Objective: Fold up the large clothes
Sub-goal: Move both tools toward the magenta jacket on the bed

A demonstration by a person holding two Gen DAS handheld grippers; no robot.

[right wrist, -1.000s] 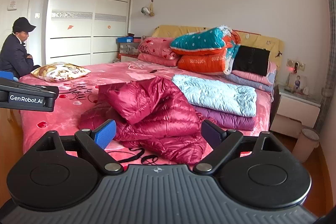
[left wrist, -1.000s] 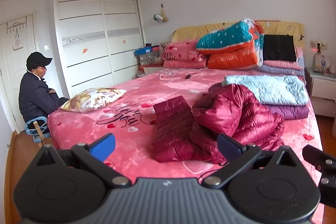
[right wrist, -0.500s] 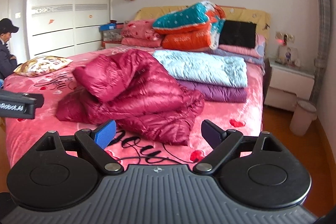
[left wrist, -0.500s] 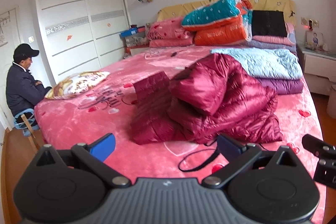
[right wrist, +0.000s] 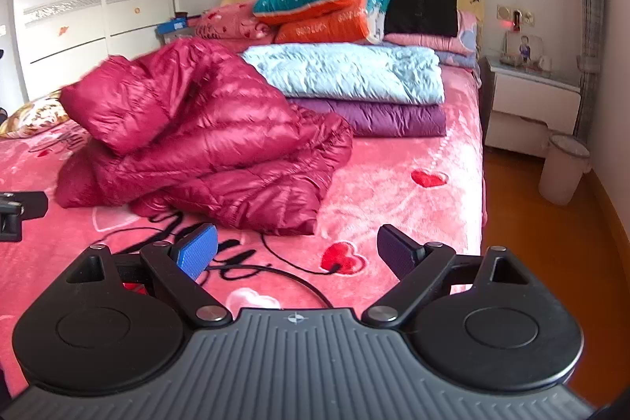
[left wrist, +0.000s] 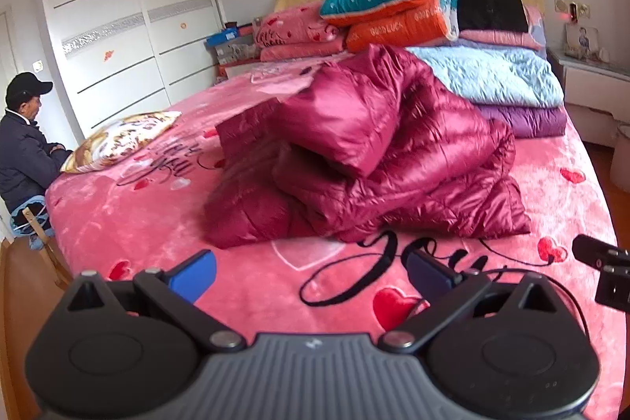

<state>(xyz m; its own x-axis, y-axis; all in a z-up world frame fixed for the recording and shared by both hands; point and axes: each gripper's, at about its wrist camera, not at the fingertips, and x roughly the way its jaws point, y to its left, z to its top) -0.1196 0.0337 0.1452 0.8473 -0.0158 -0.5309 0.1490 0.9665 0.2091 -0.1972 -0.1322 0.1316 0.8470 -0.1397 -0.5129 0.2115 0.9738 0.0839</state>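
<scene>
A crumpled dark red puffer jacket (left wrist: 366, 160) lies in a heap on the pink bed (left wrist: 138, 223); the right wrist view shows the same jacket (right wrist: 197, 144) left of centre. My left gripper (left wrist: 311, 272) hangs open above the bed's near edge, short of the jacket, nothing between its fingers. My right gripper (right wrist: 295, 248) is also open and empty, over the blanket just in front of the jacket's lower hem. A part of the right gripper shows at the right edge of the left wrist view.
Folded light-blue and purple quilts (right wrist: 354, 81) lie behind the jacket, pillows and bedding (left wrist: 393, 2) are stacked at the headboard. A patterned pillow (left wrist: 118, 140) lies at the bed's left. A person (left wrist: 23, 144) sits at the left. Nightstand and bin (right wrist: 563, 168) stand at the right.
Both grippers have come closer to the bed and the jacket, which now fills more of each view. Both stay open. The jacket has not moved.
</scene>
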